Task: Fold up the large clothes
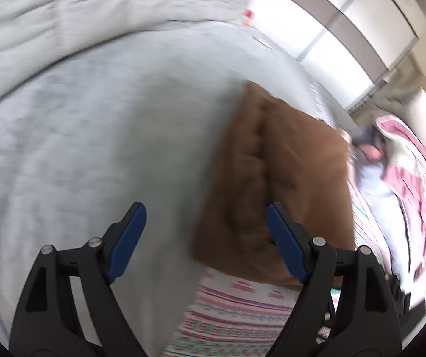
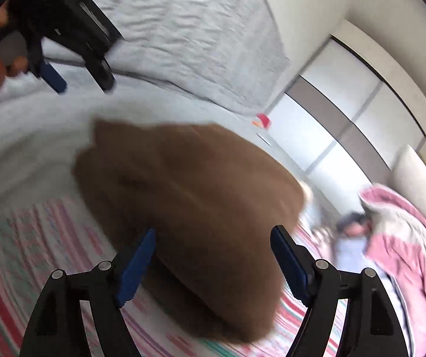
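Observation:
A brown garment (image 1: 275,184), folded into a thick rectangle, lies on the bed partly over a pink and green striped cloth (image 1: 236,312). My left gripper (image 1: 207,226) is open and empty above the grey sheet, its right finger over the garment's near edge. In the right wrist view the brown garment (image 2: 189,184) fills the middle, blurred. My right gripper (image 2: 213,250) is open and empty just above it. The left gripper (image 2: 79,80) shows at the upper left, held in a hand.
A pale grey sheet (image 1: 79,148) and a quilted duvet (image 1: 79,9) cover the bed. A pile of pink and white clothes (image 2: 406,253) lies at the right. White wardrobe doors (image 2: 346,113) stand behind. A small red object (image 2: 262,120) sits at the far edge.

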